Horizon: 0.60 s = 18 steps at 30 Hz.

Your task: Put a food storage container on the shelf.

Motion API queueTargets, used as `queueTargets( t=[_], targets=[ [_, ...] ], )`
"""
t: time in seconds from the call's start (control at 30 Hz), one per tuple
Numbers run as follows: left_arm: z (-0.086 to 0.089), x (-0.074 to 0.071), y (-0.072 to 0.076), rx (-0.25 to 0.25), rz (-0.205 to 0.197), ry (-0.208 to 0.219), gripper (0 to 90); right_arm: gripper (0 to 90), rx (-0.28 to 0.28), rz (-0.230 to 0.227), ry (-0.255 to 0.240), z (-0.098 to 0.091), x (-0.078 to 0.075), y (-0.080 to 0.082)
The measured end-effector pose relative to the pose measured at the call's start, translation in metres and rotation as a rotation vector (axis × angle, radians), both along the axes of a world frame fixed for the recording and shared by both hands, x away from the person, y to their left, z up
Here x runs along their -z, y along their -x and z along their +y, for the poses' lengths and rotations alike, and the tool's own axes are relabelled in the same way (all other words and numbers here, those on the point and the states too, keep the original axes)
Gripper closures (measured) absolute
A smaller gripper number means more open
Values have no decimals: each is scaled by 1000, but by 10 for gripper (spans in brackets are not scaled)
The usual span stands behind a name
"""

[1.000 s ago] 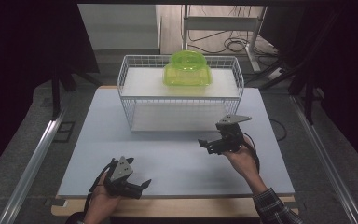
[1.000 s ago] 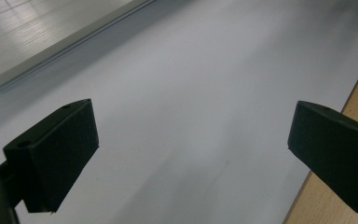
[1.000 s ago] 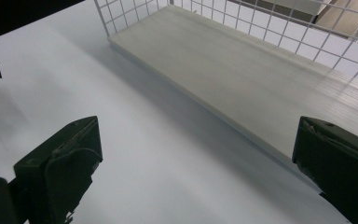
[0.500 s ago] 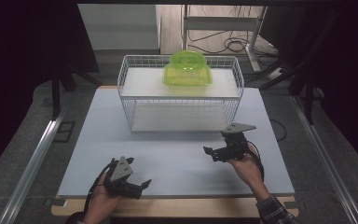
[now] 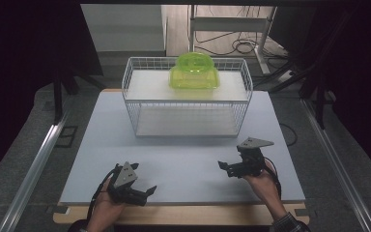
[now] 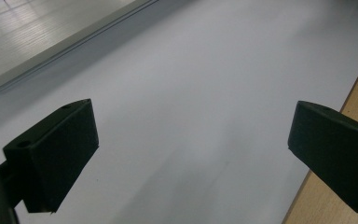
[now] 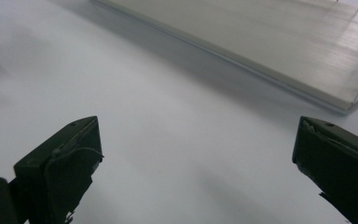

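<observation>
1. Left gripper (image 5: 142, 192): near-left part of the white table top (image 5: 183, 159), close to the near edge, held in the person's left hand (image 5: 105, 209). Jaws spread wide, nothing between them.
2. Left gripper view: the two black jaws stand far apart over bare white surface; the wooden edge strip (image 6: 349, 107) of the table shows at right, the base board (image 6: 51, 32) of the basket at top left.
3. Right gripper (image 5: 227, 167): near-right part of the table, held in the right hand (image 5: 263, 181), grey three-cornered plate (image 5: 254, 142) on top. Jaws point left, spread wide, holding nothing.
4. Right gripper view: jaws wide apart over bare white top; pale base board of the basket runs across the top right.
5. Wire basket (image 5: 187, 99): white, rectangular, stands at the far middle of the table, long side facing the person. Well apart from both grippers; the right gripper is nearer to it than the left.
6. Green container (image 5: 193, 72): translucent lime-green plastic, rounded top with a handle-like arch, sits inside the basket at its far side, right of centre. Cannot tell whether it touches the far wire wall.
7. Both grippers are near each other's level, left one slightly nearer the person, open table between them.
8. Neither gripper touches the basket or the green container.
9. Floor beyond the table: cables (image 5: 232, 46) and a metal frame leg, dark surroundings left and right.
</observation>
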<state>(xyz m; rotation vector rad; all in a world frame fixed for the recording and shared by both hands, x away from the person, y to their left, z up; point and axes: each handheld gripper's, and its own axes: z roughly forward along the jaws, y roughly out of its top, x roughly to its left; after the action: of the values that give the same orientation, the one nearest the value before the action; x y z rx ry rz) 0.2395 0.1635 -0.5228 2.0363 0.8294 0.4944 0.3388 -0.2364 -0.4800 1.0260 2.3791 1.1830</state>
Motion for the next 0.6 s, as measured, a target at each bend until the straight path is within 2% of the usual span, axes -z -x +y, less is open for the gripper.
queueTargets(
  t=[0.33, 0.6],
  targets=[
    [-1, 1, 0, 0, 3, -3, 14, 19, -1, 18, 33, -8, 13, 16],
    [-1, 2, -1, 0, 13, -11, 13, 19, 1, 45, 74, -10, 24, 20]
  ],
)
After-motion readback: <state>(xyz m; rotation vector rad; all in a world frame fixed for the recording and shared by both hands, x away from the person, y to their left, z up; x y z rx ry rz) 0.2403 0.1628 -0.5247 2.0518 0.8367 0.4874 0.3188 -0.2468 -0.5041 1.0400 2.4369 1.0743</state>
